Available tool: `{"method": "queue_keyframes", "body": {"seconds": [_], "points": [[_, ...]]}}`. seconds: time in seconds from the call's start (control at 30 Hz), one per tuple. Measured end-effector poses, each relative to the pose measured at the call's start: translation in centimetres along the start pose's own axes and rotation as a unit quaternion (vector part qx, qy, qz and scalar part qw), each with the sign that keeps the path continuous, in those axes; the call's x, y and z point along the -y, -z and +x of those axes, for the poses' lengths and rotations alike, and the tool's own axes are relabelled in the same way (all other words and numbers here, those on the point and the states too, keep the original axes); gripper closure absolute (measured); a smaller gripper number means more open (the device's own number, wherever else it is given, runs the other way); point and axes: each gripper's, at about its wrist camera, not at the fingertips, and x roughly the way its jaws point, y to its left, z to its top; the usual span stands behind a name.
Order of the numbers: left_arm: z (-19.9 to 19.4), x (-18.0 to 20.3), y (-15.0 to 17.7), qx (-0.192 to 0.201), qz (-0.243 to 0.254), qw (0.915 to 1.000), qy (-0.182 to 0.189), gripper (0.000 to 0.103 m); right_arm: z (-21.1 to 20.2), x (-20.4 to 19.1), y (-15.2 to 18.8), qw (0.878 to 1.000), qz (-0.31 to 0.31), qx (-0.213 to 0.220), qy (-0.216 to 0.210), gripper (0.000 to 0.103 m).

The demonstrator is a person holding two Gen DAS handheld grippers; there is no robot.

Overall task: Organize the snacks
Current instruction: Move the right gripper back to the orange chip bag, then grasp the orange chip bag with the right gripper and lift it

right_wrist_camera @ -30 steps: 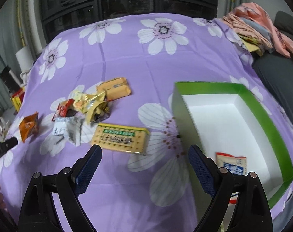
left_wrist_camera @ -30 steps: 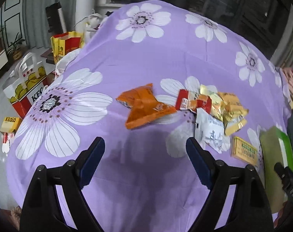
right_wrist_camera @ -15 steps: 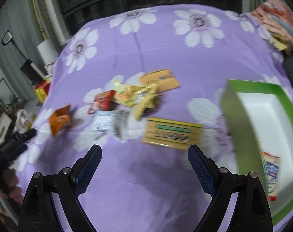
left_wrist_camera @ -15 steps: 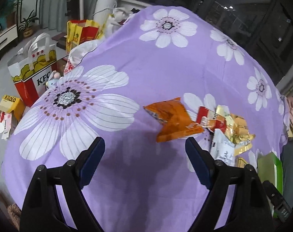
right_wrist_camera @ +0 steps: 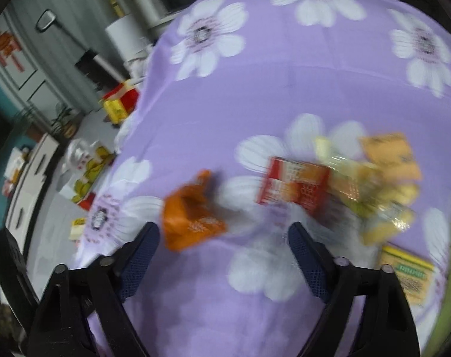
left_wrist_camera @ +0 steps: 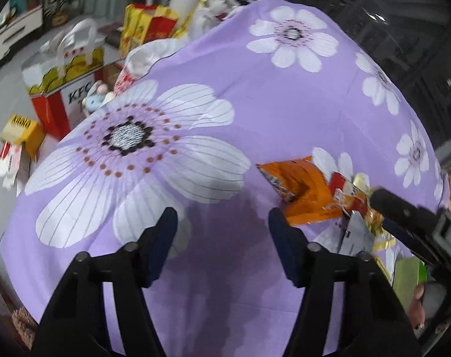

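Snacks lie on a purple flowered cloth (left_wrist_camera: 255, 113). An orange packet (left_wrist_camera: 302, 190) lies right of my open, empty left gripper (left_wrist_camera: 222, 226). A red packet (left_wrist_camera: 348, 192) and gold wrappers sit beyond it, partly hidden by the right gripper's black body (left_wrist_camera: 409, 220). In the blurred right wrist view my right gripper (right_wrist_camera: 224, 235) is open and empty, with the orange packet (right_wrist_camera: 189, 217) by its left finger. The red packet (right_wrist_camera: 293, 187), gold wrappers (right_wrist_camera: 374, 196) and a yellow box (right_wrist_camera: 409, 276) lie ahead and right.
The green box's edge (left_wrist_camera: 406, 276) shows at the lower right. Off the cloth's left edge, on the floor, stand a KFC bag (left_wrist_camera: 64, 74), a red and yellow bag (left_wrist_camera: 148, 20) and a small yellow carton (left_wrist_camera: 20, 134).
Both views have swung left. The right gripper has moved from the green box toward the snack pile and the orange packet. The left gripper's jaws have narrowed a little.
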Motion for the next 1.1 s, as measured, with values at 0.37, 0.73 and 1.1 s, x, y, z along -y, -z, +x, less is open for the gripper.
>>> {"method": "queue_keyframes", "body": {"seconds": [0.37,0.73,1.1], "points": [[0.0,-1.2,-0.6,-0.014,-0.028,0.9994,0.012,0.046,7.5,-3.5,-0.5,0.997,-0.037,-0.065,-0.001,0.052],[0.0,1.8,0.9,-0.024,0.026,0.9984,0.045,0.046,-0.4,0.9,2.8,0.998,0.017,-0.022,-0.049,0.073],[0.1,7.2,5.4,-0.068,0.123,0.9846,0.105,0.046,-6.3,8.0,10.6,0.995,0.090,-0.043,0.026,0.073]]}}
